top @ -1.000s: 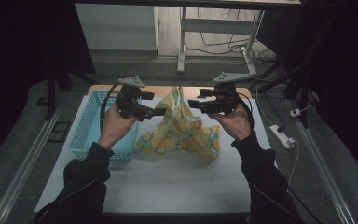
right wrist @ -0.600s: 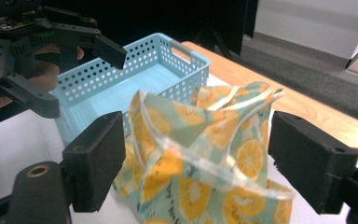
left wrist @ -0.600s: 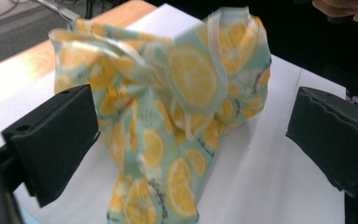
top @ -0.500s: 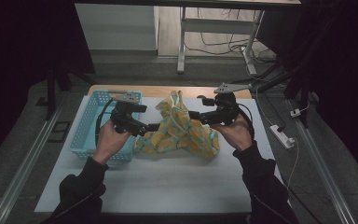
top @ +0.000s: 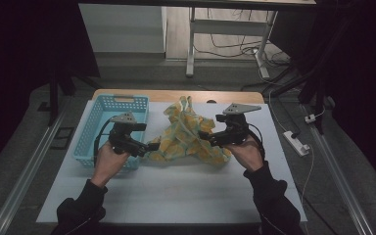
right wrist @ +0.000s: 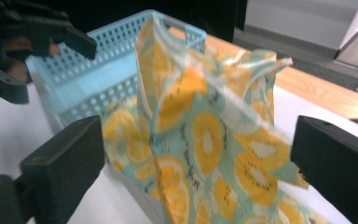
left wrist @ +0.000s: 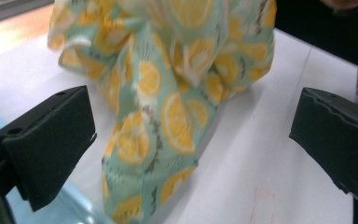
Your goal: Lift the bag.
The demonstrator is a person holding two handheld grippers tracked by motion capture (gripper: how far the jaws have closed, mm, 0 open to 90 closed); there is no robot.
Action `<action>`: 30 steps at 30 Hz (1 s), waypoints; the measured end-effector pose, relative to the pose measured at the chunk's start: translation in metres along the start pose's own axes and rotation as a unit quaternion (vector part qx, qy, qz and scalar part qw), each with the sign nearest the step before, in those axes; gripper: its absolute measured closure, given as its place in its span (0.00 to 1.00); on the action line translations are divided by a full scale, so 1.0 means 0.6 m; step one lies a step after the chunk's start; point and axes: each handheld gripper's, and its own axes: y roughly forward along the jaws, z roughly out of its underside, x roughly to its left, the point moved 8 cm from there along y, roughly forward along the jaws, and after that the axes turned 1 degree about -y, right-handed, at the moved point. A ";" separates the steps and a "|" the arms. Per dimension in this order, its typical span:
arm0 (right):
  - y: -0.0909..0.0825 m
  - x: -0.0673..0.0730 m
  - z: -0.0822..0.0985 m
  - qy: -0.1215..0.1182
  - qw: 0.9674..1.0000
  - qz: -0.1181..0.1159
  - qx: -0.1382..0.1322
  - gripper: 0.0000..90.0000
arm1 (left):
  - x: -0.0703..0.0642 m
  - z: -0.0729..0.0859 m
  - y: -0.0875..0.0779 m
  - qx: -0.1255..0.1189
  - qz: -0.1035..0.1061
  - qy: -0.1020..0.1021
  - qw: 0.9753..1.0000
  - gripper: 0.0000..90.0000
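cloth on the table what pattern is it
Orange slices on pale green cloth, clearest in the left gripper view.

Lab or recording studio, not home. White table with wooden far edge under fixed overhead camera, surroundings dark. Grey floor with metal rails along both sides. Power strip and loose cables on floor behind. White metal stand legs at back. Person holds instrumented grippers with trailing cables.
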 end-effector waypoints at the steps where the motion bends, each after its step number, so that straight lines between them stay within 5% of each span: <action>1: 0.000 0.000 0.002 -0.001 1.000 0.004 -0.003 0.02 | -0.001 0.003 0.000 -0.004 -0.002 -0.001 1.000 0.00; 10: -0.009 0.002 0.032 -0.004 1.000 0.005 0.003 0.00 | -0.004 0.034 -0.007 -0.010 -0.028 -0.010 1.000 0.00; 30: -0.017 0.021 0.087 -0.007 1.000 0.011 0.017 0.00 | -0.026 0.082 -0.028 -0.006 -0.025 -0.021 0.999 0.00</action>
